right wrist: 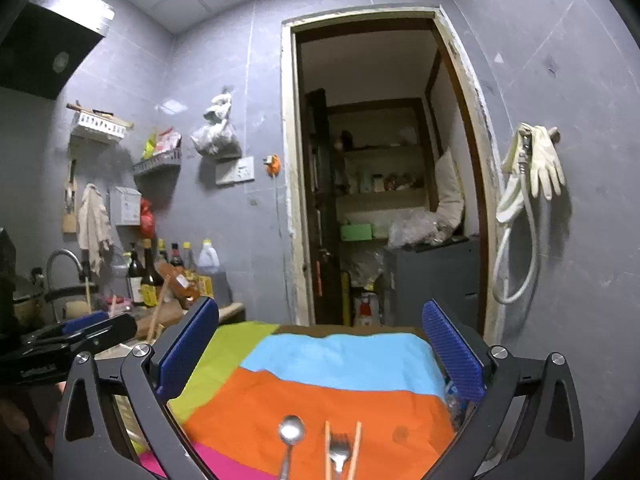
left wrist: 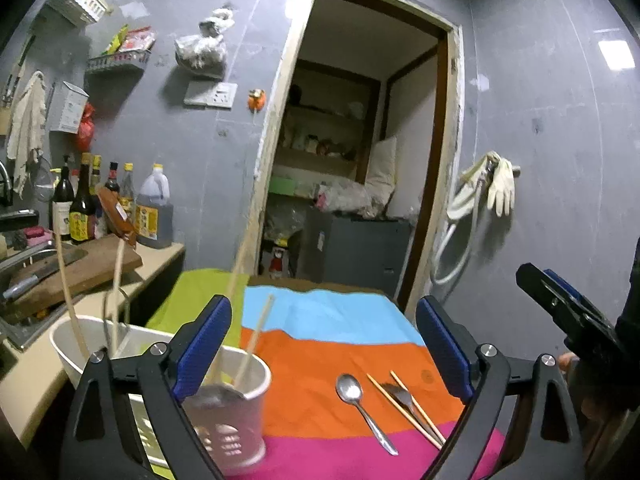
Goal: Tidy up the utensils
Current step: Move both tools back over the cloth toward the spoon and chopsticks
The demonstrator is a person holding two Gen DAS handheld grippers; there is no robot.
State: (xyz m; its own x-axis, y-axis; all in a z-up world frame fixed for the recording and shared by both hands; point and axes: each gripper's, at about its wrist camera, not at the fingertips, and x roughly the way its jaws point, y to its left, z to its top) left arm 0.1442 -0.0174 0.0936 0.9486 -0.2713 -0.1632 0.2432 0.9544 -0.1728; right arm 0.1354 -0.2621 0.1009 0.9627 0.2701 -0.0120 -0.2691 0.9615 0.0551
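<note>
metal spoon (left wrist: 362, 408), fork (left wrist: 404, 398), chopsticks (left wrist: 408, 410) on cloth; left gripper (left wrist: 324, 344), right gripper (right wrist: 320, 350) wide apart, empty.

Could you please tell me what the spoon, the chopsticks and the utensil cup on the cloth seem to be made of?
Spoon: polished metal, probably stainless steel, given its silvery reflective bowl.
Chopsticks: likely bamboo or wood; pale tan, matte, thin sticks.
Utensil cup: apparently plastic; smooth, pale, with moulded slots near its base, though blurred.
</note>
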